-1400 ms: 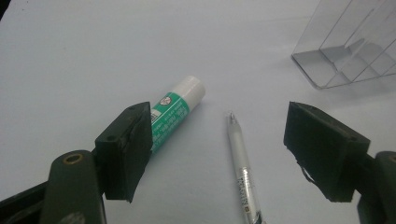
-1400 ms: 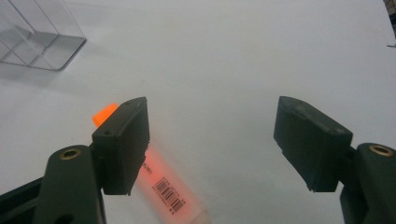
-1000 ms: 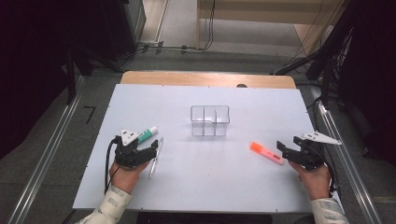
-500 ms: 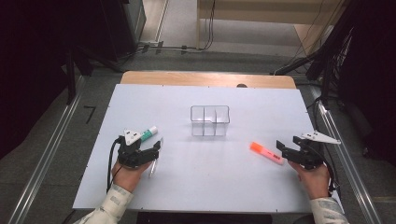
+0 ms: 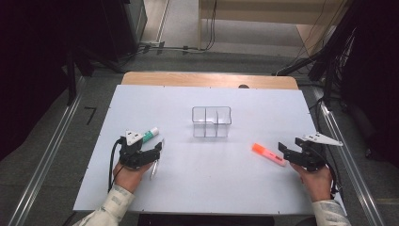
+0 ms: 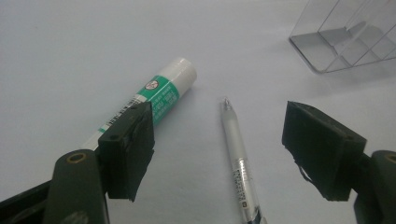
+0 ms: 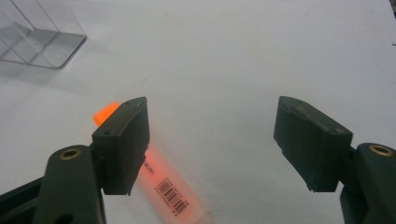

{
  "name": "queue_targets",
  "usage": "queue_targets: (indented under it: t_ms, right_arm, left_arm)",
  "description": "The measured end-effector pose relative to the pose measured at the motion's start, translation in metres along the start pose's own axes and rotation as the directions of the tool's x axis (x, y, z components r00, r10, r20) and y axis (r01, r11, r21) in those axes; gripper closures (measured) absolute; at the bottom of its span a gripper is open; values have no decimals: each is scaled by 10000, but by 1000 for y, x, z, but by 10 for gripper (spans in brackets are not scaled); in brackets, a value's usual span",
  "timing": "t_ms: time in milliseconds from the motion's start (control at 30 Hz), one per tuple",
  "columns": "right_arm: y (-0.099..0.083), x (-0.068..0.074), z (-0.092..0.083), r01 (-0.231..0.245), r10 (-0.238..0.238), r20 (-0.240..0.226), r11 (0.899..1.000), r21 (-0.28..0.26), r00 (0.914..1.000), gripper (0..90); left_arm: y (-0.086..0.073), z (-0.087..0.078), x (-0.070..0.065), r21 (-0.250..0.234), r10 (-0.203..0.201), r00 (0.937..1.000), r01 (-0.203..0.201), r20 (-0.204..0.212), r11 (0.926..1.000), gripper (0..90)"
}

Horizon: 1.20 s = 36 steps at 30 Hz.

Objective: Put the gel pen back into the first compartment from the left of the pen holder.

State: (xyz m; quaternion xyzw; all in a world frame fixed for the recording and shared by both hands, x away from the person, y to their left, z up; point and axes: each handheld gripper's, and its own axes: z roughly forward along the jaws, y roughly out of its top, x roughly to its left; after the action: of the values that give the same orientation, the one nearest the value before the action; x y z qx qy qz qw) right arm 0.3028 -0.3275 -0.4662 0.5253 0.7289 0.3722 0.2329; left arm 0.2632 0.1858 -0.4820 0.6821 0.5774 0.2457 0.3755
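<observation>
Nothing is in the clear box [image 5: 211, 121] yet: my left gripper [image 6: 217, 144] stands wide over the pen [image 6: 238, 161], and my right gripper [image 7: 210, 144] waits wide beside the orange highlighter [image 7: 163, 184].

1. Glue stick [image 5: 150, 135]: one, green and white, lying flat on the table [image 5: 235, 197] near its left edge.
2. Pen [image 5: 155, 165]: one, clear-bodied, lying just beside the glue stick, apart from it.
3. Highlighter [image 5: 268, 154]: one, orange, lying flat towards the table's right edge.
4. Clear organiser box [image 5: 211, 121]: one, with inner dividers, standing near the table's middle, closer to the far edge.
5. Handheld grippers: two, the left gripper [image 5: 157, 149] and the right gripper [image 5: 283, 147].
</observation>
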Motion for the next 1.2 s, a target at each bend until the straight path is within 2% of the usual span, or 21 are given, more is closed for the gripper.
queue_targets:
  t_ms: [167, 233, 367, 667, 933, 1200]
  right_arm:
    - [0, 0, 1, 24, -24, 10, 10000, 34, 10000, 254]
    - [0, 0, 1, 11, -11, 21, 10000, 71, 10000, 254]
    - [0, 1, 1, 31, -31, 24, 10000, 72, 10000, 255]
    - [0, 2, 2, 21, -21, 37, 9999, 107, 10000, 254]
    - [0, 2, 2, 40, -40, 0, 9999, 128, 10000, 254]
    - [0, 2, 3, 56, -56, -17, 9999, 149, 10000, 254]
  left_arm:
    - [0, 2, -2, 67, 2, 9998, -4, 204, 10000, 295]
    - [0, 5, -2, 231, -3, 9994, -5, 359, 9997, 310]
    - [0, 7, -3, 287, 10, 9994, -20, 341, 9996, 310]
    - [-1, 17, -4, 608, 349, 9988, -370, 345, 9975, 336]
    - [0, 26, -6, 844, 589, 9977, -614, 328, 9945, 404]
    - [0, 33, -4, 1138, 537, 9977, -582, 421, 9918, 464]
